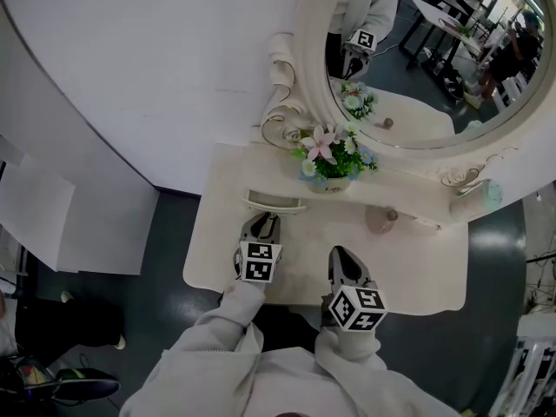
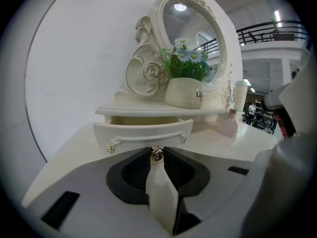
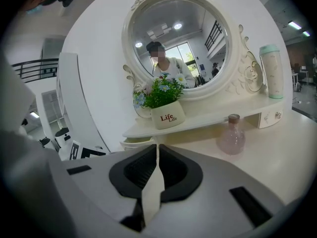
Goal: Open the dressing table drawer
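The drawer (image 2: 143, 133) sits just beyond the left gripper's (image 2: 156, 155) fingers (image 2: 134, 171), under the low shelf (image 2: 148, 110) of the dressing table; its front stands a little proud of the shelf edge and a strip of its inside shows above it, so it is partly out; the small brass knob (image 2: 156, 153) at the middle of that front is pinched between the tips of those fingers, which stand narrow around it; I judge the pull to be under way, with more travel left; the next move calls for a straight, level draw back toward the person with a firm pinch, since the knob is small and could slip out; the right gripper (image 3: 157, 150) hangs over the bench (image 1: 408, 272) to the side, fingers together on nothing; the drawer lies ahead and to their left, a flower pot (image 3: 167, 117) on the shelf beyond them, a pink bottle (image 3: 231, 134) ahead to their right.
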Demonstrator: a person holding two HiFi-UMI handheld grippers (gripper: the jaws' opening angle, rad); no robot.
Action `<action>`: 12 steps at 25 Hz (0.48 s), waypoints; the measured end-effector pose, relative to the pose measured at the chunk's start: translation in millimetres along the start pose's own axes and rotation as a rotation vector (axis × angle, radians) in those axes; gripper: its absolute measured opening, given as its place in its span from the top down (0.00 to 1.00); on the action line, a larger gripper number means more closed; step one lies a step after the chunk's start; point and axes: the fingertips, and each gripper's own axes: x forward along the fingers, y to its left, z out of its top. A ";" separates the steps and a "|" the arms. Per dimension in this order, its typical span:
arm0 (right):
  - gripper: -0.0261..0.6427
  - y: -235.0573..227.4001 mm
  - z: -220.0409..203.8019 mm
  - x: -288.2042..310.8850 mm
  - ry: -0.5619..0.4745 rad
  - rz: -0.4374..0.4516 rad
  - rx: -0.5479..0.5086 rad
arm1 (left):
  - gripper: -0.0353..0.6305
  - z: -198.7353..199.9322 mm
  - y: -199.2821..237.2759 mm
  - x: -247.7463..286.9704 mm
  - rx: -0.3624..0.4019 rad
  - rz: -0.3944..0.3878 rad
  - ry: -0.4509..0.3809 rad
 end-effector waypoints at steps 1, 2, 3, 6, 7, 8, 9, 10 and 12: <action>0.90 0.2 -0.5 -0.9 0.000 0.002 0.000 | 0.80 -0.7 -0.5 -1.2 -0.003 0.000 0.000; 0.90 0.4 -0.8 -1.8 0.000 0.003 0.001 | 0.80 -1.3 -0.9 -2.3 -0.005 0.001 -0.001; 0.90 0.6 -1.2 -2.7 0.000 0.004 0.002 | 0.80 -1.6 -1.3 -3.4 -0.006 0.001 -0.002; 0.90 0.9 -2.8 -5.9 0.001 0.007 0.003 | 0.80 -3.0 -3.0 -6.5 -0.008 0.003 -0.002; 0.90 1.2 -3.4 -6.9 0.001 0.009 0.003 | 0.80 -3.7 -3.6 -7.7 -0.009 0.004 -0.002; 0.90 1.5 -4.0 -7.8 0.001 0.010 0.003 | 0.80 -4.4 -4.2 -8.9 -0.008 0.005 -0.002; 0.90 1.7 -4.4 -8.5 0.001 0.011 0.004 | 0.80 -5.0 -4.9 -10.0 -0.005 0.007 -0.002; 0.90 2.0 -4.5 -9.2 0.001 0.013 0.004 | 0.80 -5.7 -5.7 -10.9 -0.003 0.008 -0.001; 0.90 2.5 -5.0 -10.8 0.002 0.016 0.004 | 0.80 -8.1 -7.3 -12.6 -0.003 0.007 0.008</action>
